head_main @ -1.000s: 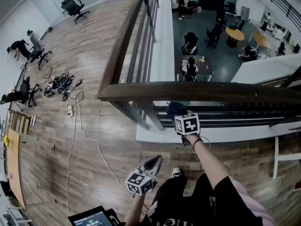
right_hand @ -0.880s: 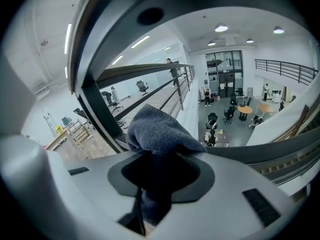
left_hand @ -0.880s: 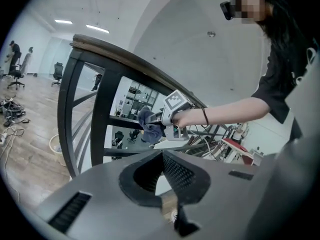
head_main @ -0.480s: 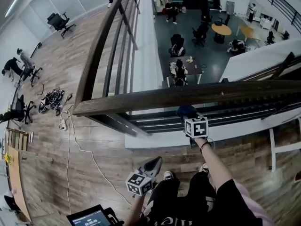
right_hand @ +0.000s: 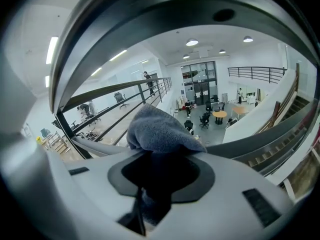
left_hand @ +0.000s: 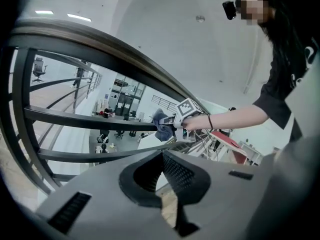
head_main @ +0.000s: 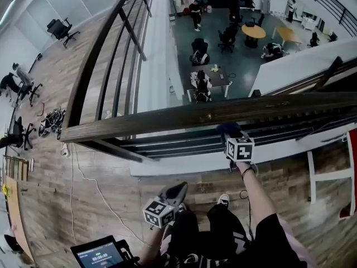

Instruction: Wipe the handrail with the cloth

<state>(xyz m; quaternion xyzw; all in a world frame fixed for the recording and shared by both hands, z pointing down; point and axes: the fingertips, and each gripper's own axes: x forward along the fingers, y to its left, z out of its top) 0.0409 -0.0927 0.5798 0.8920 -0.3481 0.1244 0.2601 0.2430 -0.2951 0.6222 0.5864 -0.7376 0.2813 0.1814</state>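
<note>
The dark wooden handrail (head_main: 167,119) runs across the head view from a corner at the left to the right edge. My right gripper (head_main: 233,135) is just under its near side and is shut on a blue-grey cloth (head_main: 227,128), which is pressed up against the rail. In the right gripper view the cloth (right_hand: 160,131) bulges out of the jaws below the close, curved handrail (right_hand: 125,29). My left gripper (head_main: 177,191) hangs low by the person's legs, shut and holding nothing. Its own view shows the handrail (left_hand: 100,44) and the cloth (left_hand: 161,125) ahead.
Dark metal bars (head_main: 184,144) run under the rail. Beyond it is a drop to a lower floor with desks and chairs (head_main: 206,77). A second rail (head_main: 97,54) leads away at the left. Cables (head_main: 50,121) lie on the wood floor. A tablet (head_main: 100,255) shows at the bottom left.
My right gripper has slid the cloth to the right along the handrail, farther from the corner. The head view has shifted with it. The left gripper has stayed low.
</note>
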